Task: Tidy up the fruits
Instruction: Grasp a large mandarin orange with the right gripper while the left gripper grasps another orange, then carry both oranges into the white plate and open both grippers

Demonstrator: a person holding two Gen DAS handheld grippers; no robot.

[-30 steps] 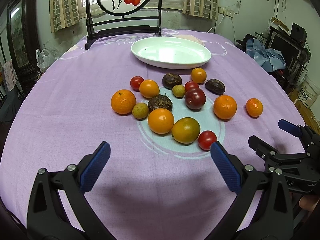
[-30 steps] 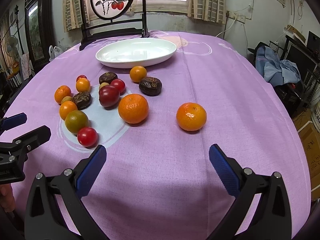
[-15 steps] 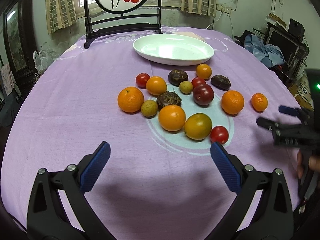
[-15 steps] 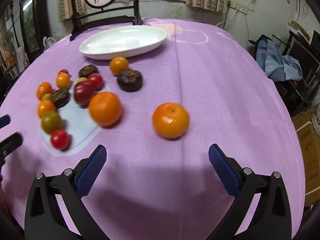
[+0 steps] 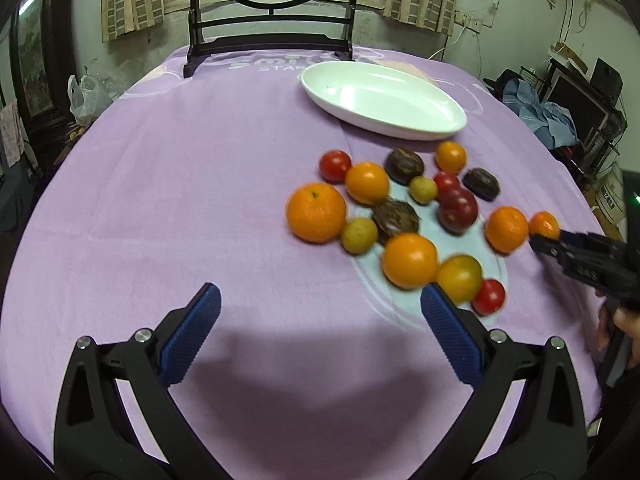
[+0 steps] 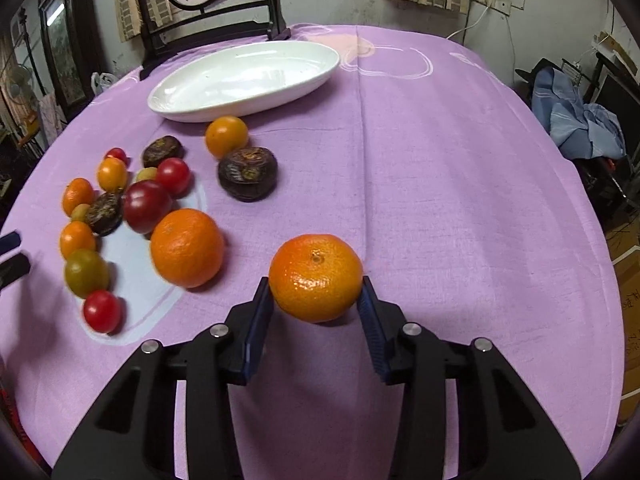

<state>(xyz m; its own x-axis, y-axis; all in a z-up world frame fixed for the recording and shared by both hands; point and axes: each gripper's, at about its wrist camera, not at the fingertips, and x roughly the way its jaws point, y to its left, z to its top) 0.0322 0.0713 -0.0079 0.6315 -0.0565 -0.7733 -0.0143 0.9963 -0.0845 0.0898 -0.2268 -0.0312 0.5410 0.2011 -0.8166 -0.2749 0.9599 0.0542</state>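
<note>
Several fruits lie clustered on the purple tablecloth (image 5: 180, 200): oranges, red tomatoes, dark wrinkled fruits and small yellow-green ones. A white oval dish (image 5: 384, 100) stands empty behind them; it also shows in the right wrist view (image 6: 244, 80). My right gripper (image 6: 316, 300) is shut on a mandarin (image 6: 316, 278), its pads touching both sides; in the left wrist view the mandarin (image 5: 543, 225) sits at the right gripper's tip. A larger orange (image 6: 187, 247) lies just left of it. My left gripper (image 5: 320, 320) is open and empty, near the front of the cluster.
A dark wooden stand with a round painted panel (image 5: 276, 12) stands at the table's far edge. Blue clothes (image 6: 580, 120) and cluttered shelves lie beyond the table's right edge. The tablecloth right of the mandarin is bare cloth.
My right gripper moved forward and closed on the mandarin. My left gripper shifted left, so the fruit cluster now sits to the right in its view.
</note>
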